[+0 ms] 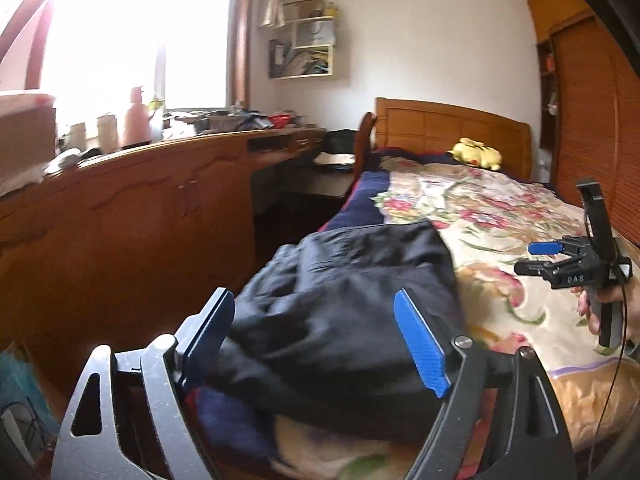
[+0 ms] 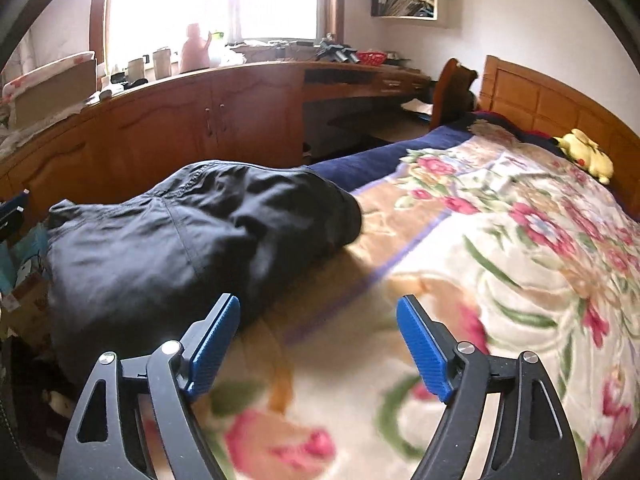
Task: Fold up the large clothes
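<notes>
1. Garment (image 2: 192,236) = dark, bunched heap on the bed's (image 2: 500,264) left side near the foot, lying on the floral blanket. In the left wrist view it (image 1: 344,300) fills the space ahead of the fingers; its left edge looks close to the mattress side.
2. Handling, my guess: thin woven cloth, soft & limp, w/ stitched seams. Light, not fragile. It'll sag & drape from any grip pt, so 1 pinch won't keep shape; it needs both grippers on opposite corners or a hem.
3. Where I'd grab: the stitched seam/edge along the top of the heap in the right view looks firmest. Pinching a bulge would likely pick up 2+ layers. Can't tell which part is collar, hem or sleeve; too crumpled.
4. L gripper (image 1: 320,344): jaws spread wide, nothing clamped. It hangs over the near part of the garment; whether the pads (image 1: 420,344) touch cloth I can't tell, view is blurred.
5. R gripper (image 2: 318,344): jaws wide apart too, holding nothing. It's over bare blanket just right of the garment, left pad (image 2: 212,344) near its edge, not on it. Left view also shows it (image 1: 536,258) apart from the garment, over the blanket.
6. Progress, my read: no neat fold visible yet; cloth needs spreading flat 1st.
</notes>
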